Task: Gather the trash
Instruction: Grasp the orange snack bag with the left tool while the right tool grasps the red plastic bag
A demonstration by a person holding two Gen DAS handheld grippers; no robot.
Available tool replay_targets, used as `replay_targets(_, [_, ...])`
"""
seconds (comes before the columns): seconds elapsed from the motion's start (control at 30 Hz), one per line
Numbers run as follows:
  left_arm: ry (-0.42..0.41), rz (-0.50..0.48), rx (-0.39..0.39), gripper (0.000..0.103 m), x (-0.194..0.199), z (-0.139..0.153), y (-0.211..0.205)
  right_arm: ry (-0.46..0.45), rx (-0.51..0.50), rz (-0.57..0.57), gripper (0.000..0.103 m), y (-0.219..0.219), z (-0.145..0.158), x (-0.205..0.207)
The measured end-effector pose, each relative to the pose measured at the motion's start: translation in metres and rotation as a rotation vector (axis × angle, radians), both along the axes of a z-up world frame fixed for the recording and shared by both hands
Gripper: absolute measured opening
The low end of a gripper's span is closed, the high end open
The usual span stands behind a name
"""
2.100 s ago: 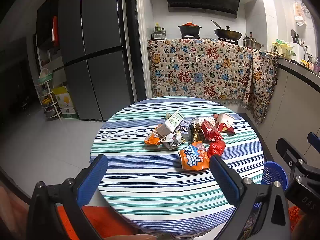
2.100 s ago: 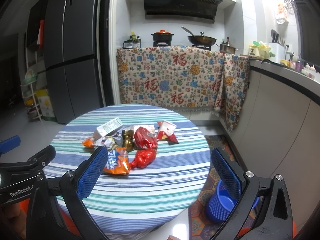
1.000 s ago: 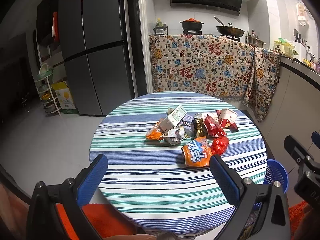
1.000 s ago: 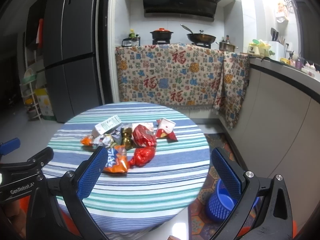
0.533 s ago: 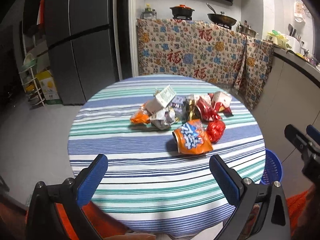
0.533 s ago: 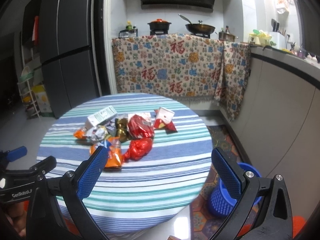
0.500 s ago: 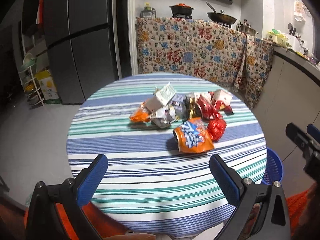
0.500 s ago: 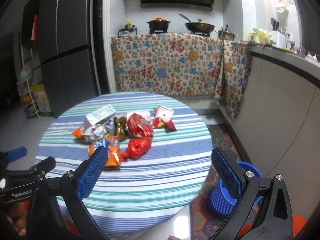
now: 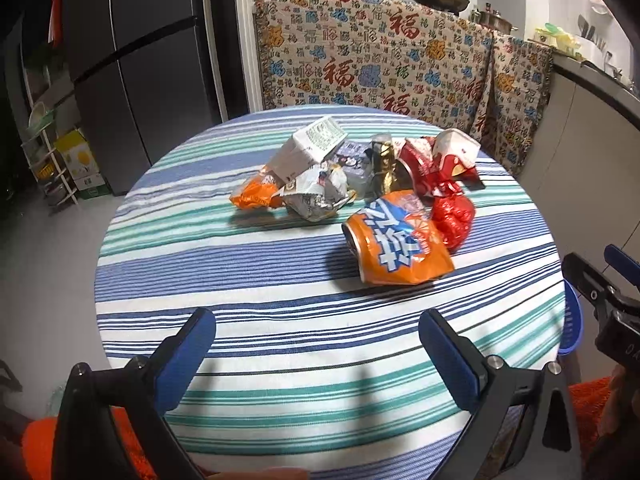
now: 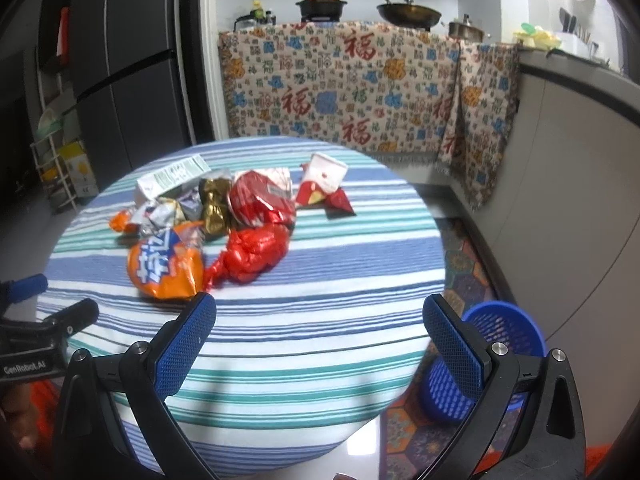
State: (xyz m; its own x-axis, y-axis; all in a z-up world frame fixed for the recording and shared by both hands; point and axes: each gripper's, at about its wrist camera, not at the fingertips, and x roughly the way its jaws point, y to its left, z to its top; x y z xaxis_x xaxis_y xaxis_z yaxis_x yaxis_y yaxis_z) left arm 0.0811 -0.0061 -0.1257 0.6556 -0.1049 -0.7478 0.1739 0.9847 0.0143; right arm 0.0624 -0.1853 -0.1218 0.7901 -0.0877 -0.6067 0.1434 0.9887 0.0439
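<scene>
- We see a heap of wrappers [image 9: 352, 184] ahead of both grippers on the striped table.
- The crushed orange bag [image 9: 396, 240] lies nearest, just ahead of the left gripper.
- A crumpled red bag [image 10: 252, 256] touches its right side.
- The blue basket [image 10: 500, 344] stands on the floor, by our right gripper.

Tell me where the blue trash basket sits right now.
The blue basket stands on the floor by the right edge of the round striped table, on a patterned mat, seen behind the right gripper's right finger; the left wrist view shows only its rim.
</scene>
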Motion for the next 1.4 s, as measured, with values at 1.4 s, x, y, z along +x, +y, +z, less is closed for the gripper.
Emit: replay_targets(1.4, [0.093, 0.051, 0.056, 0.103, 0.075, -0.038, -0.010, 0.105, -0.019, -0.002, 0.103, -0.012, -0.034, 0.034])
